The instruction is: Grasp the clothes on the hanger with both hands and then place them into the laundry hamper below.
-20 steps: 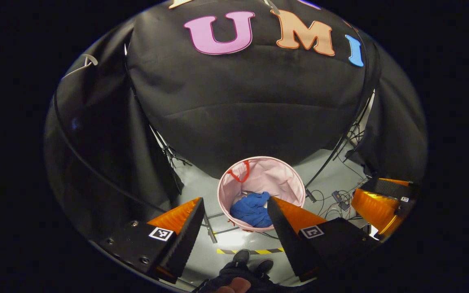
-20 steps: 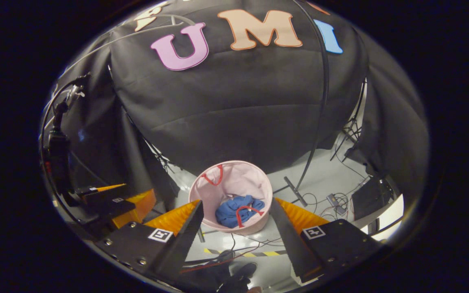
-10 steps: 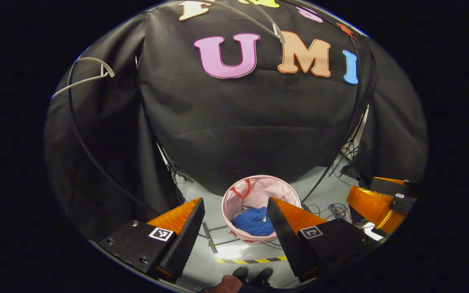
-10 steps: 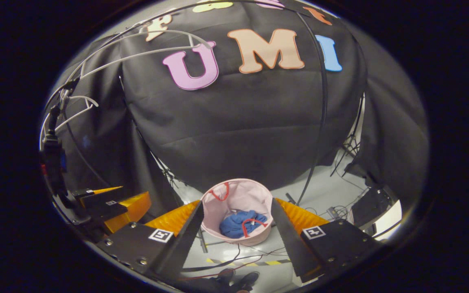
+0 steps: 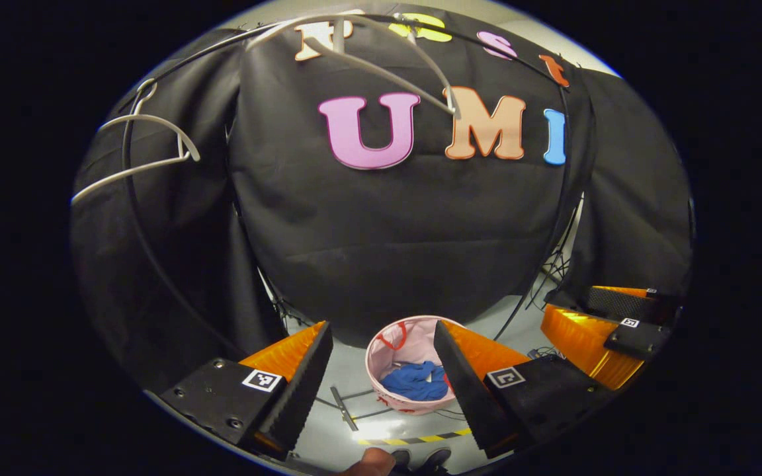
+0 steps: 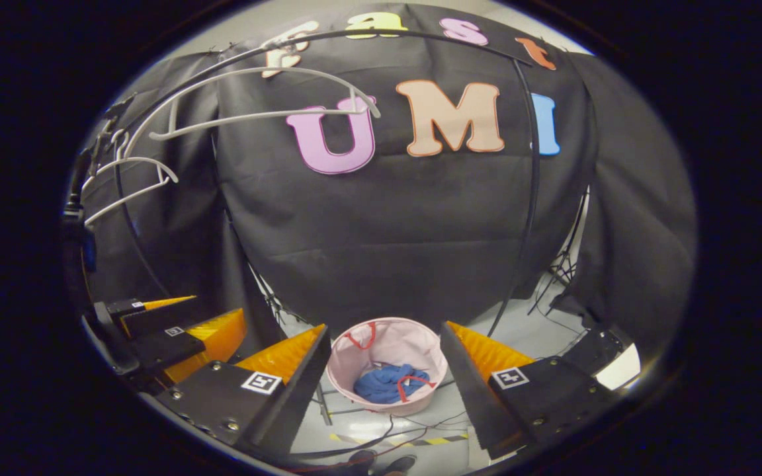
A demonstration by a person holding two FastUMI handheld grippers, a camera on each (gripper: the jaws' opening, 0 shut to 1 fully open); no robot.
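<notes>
Left gripper (image 5: pixel 381 377) and right gripper (image 6: pixel 384 383): fingers spread wide, holding nothing. Blue garment (image 6: pixel 384 385) lies inside pink laundry hamper (image 6: pixel 387 340) on floor; white hangers (image 6: pixel 255 99) bare

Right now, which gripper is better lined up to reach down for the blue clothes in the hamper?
Probably the right gripper: open, with the hamper and blue clothes centred between its fingers. The left gripper is open too, but one finger overlaps the hamper's rim.

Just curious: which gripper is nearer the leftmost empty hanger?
Left, I'd judge. The left gripper hangs below the leftmost hanger; the right gripper is farther right, beyond it.
</notes>
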